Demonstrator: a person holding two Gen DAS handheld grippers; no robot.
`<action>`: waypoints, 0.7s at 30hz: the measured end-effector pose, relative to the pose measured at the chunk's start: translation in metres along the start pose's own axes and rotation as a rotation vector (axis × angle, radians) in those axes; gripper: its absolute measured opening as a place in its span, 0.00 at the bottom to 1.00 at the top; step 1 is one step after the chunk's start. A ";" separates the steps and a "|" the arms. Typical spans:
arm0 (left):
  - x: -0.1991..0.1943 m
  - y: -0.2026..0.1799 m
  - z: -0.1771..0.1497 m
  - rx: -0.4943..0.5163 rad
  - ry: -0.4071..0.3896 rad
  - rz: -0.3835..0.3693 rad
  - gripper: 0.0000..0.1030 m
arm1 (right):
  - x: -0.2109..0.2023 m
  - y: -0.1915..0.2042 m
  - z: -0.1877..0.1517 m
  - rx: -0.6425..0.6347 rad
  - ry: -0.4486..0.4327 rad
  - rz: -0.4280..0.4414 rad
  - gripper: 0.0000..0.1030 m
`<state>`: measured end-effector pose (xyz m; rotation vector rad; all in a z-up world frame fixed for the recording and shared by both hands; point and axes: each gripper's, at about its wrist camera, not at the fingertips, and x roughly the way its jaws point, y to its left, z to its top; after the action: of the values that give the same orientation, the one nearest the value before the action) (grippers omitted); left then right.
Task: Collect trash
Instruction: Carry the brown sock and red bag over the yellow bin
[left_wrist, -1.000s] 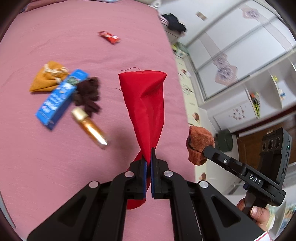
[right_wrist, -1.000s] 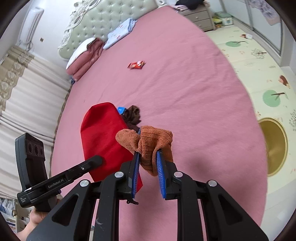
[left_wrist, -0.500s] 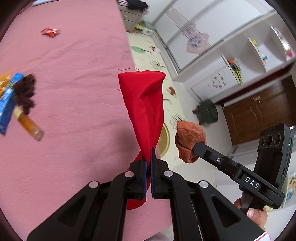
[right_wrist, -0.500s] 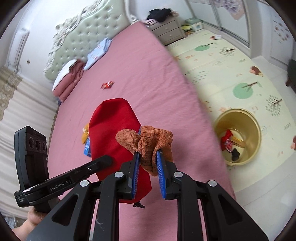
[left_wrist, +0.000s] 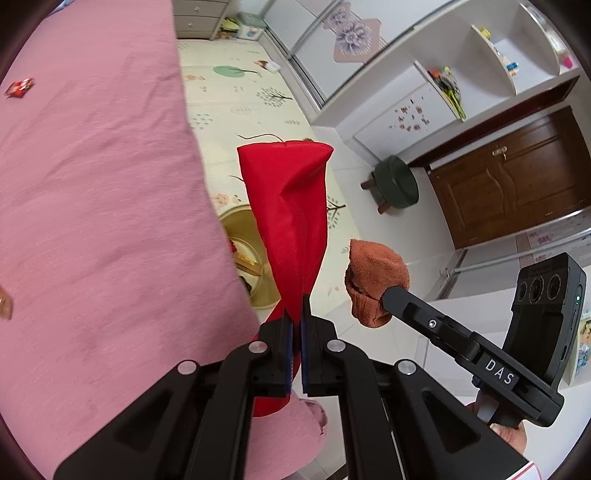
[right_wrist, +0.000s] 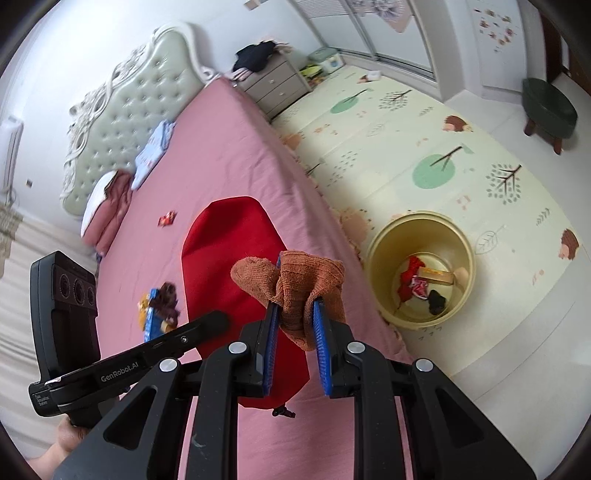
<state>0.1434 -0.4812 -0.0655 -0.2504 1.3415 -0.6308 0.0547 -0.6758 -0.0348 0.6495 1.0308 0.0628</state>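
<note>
My left gripper (left_wrist: 295, 317) is shut on a red cloth (left_wrist: 290, 218), which stands up from the jaws over the edge of the pink bed (left_wrist: 92, 221). My right gripper (right_wrist: 294, 314) is shut on a crumpled orange-brown cloth (right_wrist: 295, 280); that cloth (left_wrist: 373, 280) also shows in the left wrist view, right of the red one. The red cloth (right_wrist: 236, 273) hangs left of my right gripper. A gold bin (right_wrist: 380, 254) stands on the floor beside the bed, holding red, black and tan scraps. In the left wrist view the bin (left_wrist: 236, 229) is half hidden behind the bed edge and the red cloth.
On the bed lie a red wrapper (right_wrist: 167, 218), a blue box (right_wrist: 149, 321) and a dark brown scrap (right_wrist: 168, 299). A patterned play mat (right_wrist: 424, 147) covers the floor. A green stool (right_wrist: 548, 107), a nightstand (right_wrist: 275, 83) and a wooden door (left_wrist: 517, 177) stand further off.
Both grippers have swung from over the bed toward its edge, still holding their cloths. The gold bin has come into view and grown nearer; the bed's litter has slid off to the left.
</note>
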 end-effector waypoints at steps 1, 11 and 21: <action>0.005 -0.003 0.003 0.008 0.006 0.000 0.03 | -0.001 -0.006 0.002 0.008 -0.004 -0.003 0.18; 0.062 -0.042 0.034 0.070 0.077 -0.003 0.03 | -0.002 -0.056 0.032 0.101 -0.035 -0.030 0.18; 0.109 -0.064 0.062 0.105 0.128 -0.004 0.03 | 0.001 -0.090 0.056 0.154 -0.041 -0.056 0.18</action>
<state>0.1947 -0.6046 -0.1081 -0.1289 1.4263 -0.7279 0.0784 -0.7747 -0.0641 0.7582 1.0201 -0.0786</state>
